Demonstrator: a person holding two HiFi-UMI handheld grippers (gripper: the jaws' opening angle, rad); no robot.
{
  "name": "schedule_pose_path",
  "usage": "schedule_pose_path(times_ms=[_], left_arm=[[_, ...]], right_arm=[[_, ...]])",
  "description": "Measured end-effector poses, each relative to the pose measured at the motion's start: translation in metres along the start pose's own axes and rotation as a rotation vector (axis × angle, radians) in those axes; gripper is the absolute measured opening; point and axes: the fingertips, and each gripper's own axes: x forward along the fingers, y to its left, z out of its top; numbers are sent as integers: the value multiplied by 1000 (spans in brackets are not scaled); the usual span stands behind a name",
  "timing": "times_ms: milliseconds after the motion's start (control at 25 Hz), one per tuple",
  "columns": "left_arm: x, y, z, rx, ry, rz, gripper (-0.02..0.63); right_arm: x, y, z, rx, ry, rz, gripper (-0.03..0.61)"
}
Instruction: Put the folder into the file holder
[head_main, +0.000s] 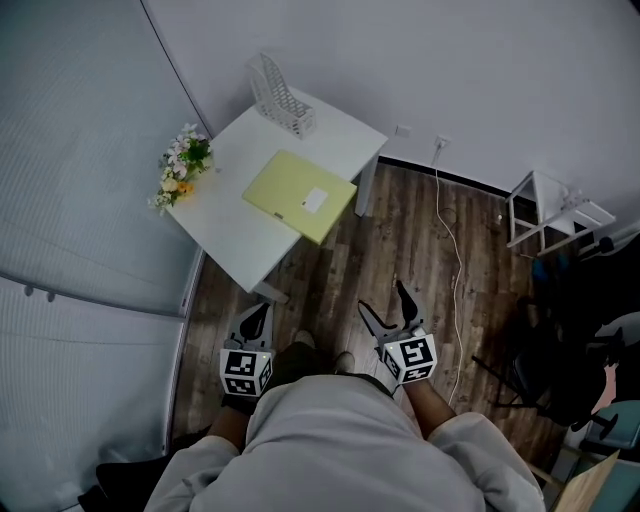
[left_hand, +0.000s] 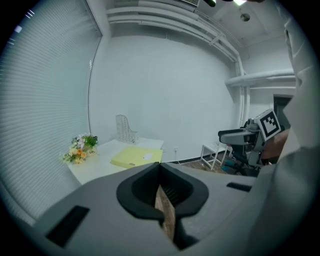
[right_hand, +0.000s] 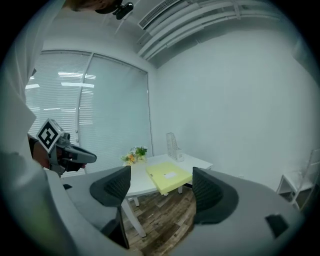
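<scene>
A pale yellow folder (head_main: 300, 196) with a white label lies flat on the white table (head_main: 235, 235), one corner jutting over the table's edge. A white mesh file holder (head_main: 283, 100) stands upright at the table's far corner. Both grippers hang low in front of the person, well short of the table, over the wooden floor. My left gripper (head_main: 255, 320) has its jaws together with nothing in them. My right gripper (head_main: 392, 308) stands open and holds nothing. In the right gripper view the folder (right_hand: 169, 177) shows far off between the spread jaws, with the file holder (right_hand: 173, 146) behind it.
A bunch of flowers (head_main: 180, 168) lies at the table's left corner by the window blinds. A white cable (head_main: 455, 250) runs across the floor from a wall socket (head_main: 441, 142). A small white rack (head_main: 545, 205) and a dark chair (head_main: 570, 340) stand to the right.
</scene>
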Motion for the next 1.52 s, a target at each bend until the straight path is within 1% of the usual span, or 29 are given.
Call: schedule_pose_path(times_ms=[120, 200, 320, 440, 520, 720, 840, 960, 1040, 1200, 1400, 1520], left_arm=[[2, 11, -9, -19, 26, 19, 8], [11, 24, -6, -37, 25, 34, 8], [36, 46, 1, -55, 15, 39, 8], [71, 71, 3, -81, 20, 27, 8], [96, 88, 14, -88, 13, 11, 8], [151, 134, 53, -79, -17, -21, 8], [169, 157, 61, -77, -11, -31, 8], [181, 180, 57, -84, 10, -26, 8], [183, 191, 52, -102, 26, -16, 8], [183, 208, 43, -122, 54, 4, 8], [177, 231, 34, -144, 83, 55, 8], [170, 244, 29, -155, 105, 97, 8]], right_arm=[[17, -3, -6, 21, 22, 18, 376], [35, -9, -8, 27, 36, 21, 376], [72, -20, -9, 31, 58, 18, 376], [111, -27, -10, 23, 93, 15, 376], [136, -34, -11, 16, 125, 9, 376], [199, -57, -20, 30, 203, -29, 376], [229, -67, -28, 61, 240, -55, 376], [257, -74, -42, 92, 282, -67, 376], [271, -78, -57, 140, 322, -69, 376], [294, -91, -90, 273, 395, -86, 376], [321, -107, -133, 429, 467, -108, 376], [339, -116, -155, 570, 481, -113, 376]])
